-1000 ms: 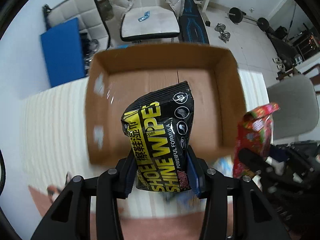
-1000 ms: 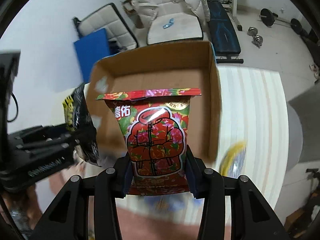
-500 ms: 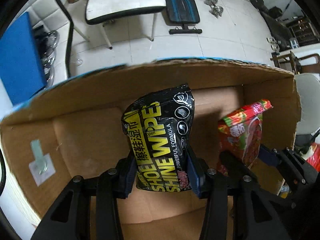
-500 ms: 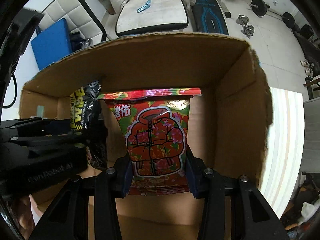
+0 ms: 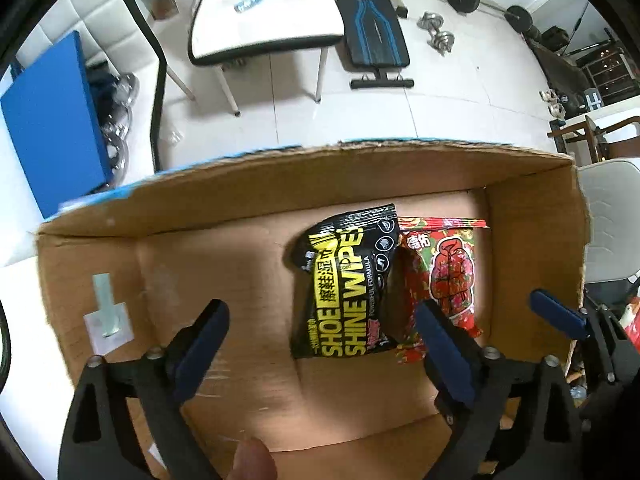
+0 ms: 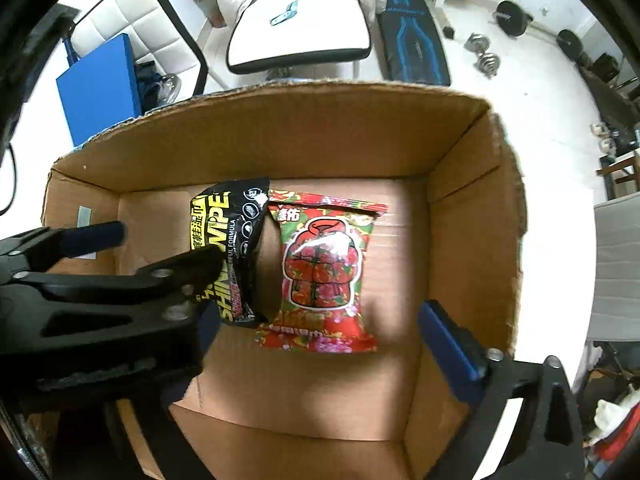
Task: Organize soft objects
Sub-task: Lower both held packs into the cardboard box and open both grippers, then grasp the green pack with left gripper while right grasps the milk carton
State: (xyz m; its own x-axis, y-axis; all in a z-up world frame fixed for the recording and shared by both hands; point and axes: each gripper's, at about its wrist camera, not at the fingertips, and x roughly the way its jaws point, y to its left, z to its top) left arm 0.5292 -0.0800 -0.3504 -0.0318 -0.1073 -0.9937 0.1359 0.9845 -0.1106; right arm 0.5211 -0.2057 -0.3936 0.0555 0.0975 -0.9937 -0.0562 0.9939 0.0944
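Note:
A black and yellow shoe shine wipes pack lies on the floor of the cardboard box, with a red floral pack beside it on its right. Both also show in the right wrist view: the wipes pack and the red pack, in the same box. My left gripper is open and empty above the box floor, just short of the wipes pack. My right gripper is open and empty over the red pack's near end. The left gripper's arm hides part of the wipes pack in the right wrist view.
The box sits on a white striped table. Beyond it are a white chair, a blue panel, a weight bench and dumbbells on the tiled floor. A grey chair stands at right.
Both grippers have opened and let go of their packs, which now lie side by side on the box floor. Both grippers have pulled back slightly.

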